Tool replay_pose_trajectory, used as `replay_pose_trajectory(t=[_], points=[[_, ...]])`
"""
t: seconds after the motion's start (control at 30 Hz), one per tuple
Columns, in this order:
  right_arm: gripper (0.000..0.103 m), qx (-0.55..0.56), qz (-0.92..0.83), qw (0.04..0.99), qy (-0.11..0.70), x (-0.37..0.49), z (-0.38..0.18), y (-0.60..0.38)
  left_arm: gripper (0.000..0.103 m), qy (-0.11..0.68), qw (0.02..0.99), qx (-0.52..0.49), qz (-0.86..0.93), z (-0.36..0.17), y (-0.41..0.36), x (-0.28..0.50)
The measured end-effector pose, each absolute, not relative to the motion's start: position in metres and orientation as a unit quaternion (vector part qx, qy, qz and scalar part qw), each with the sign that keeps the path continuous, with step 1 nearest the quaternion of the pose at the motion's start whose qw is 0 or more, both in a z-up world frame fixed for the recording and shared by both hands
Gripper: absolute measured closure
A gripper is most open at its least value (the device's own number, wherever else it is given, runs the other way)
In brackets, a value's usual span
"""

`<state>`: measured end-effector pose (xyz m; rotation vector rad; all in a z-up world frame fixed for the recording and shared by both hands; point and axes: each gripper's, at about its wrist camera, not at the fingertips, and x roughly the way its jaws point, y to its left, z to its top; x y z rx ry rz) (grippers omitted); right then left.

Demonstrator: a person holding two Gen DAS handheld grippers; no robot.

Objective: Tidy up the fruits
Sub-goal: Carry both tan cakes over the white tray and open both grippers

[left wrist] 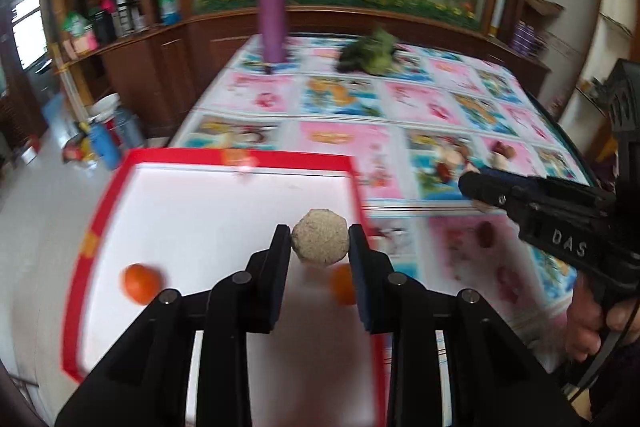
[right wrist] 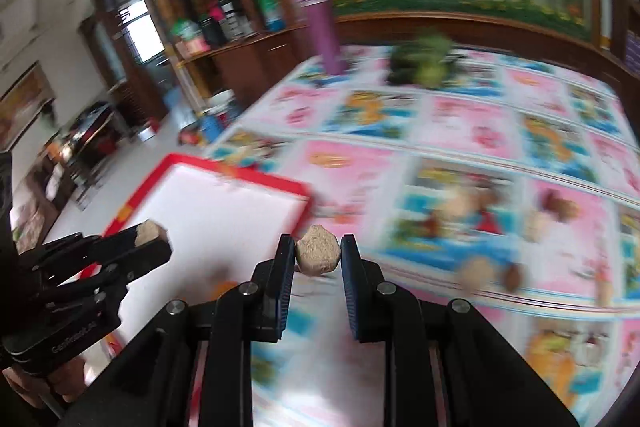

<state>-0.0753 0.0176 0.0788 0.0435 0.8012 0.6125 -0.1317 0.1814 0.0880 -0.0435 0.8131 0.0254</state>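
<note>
The left gripper (left wrist: 319, 245) grips a round, rough beige fruit (left wrist: 319, 242) between its pads, poised over the white floor of the red-rimmed shallow tray (left wrist: 240, 160) at lower centre of the left wrist view; two small orange tangerines (left wrist: 141, 283) already lie below it. The right gripper (right wrist: 318, 254) pinches a second, faceted beige fruit (right wrist: 318, 255) at lower centre of its view; the tray sits to its left, so the left gripper looks nearer to dropping.
</note>
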Motion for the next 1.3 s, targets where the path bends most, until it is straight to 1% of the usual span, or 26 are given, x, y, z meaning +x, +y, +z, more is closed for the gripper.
replay_pose_trajectory(t=[0.2,0.43,0.73,1.13,1.23,1.3], points=[[0.081,-0.01,0.34,0.855,0.391,-0.08,0.075,0.091,0.072,0.391,0.915,-0.049,0.089,0.086,0.239,-0.131],[0.081,-0.037,0.355,0.838,0.413,-0.071,0.062,0.137,0.072,0.416,0.901,-0.053,0.111,0.063,0.26,-0.116],[0.081,-0.043,0.309,0.827,0.468,-0.043,0.034,0.152,0.071,0.472,0.871,-0.065,0.122,0.036,0.281,-0.091],[0.081,-0.051,0.296,0.82,0.486,-0.043,0.03,0.153,0.07,0.492,0.858,-0.043,0.141,0.031,0.28,-0.08],[0.08,-0.051,0.298,0.819,0.487,-0.041,0.03,0.151,0.065,0.498,0.854,-0.035,0.144,0.029,0.281,-0.075],[0.08,-0.05,0.302,0.817,0.489,-0.04,0.03,0.149,0.058,0.501,0.853,-0.033,0.147,0.029,0.282,-0.074]])
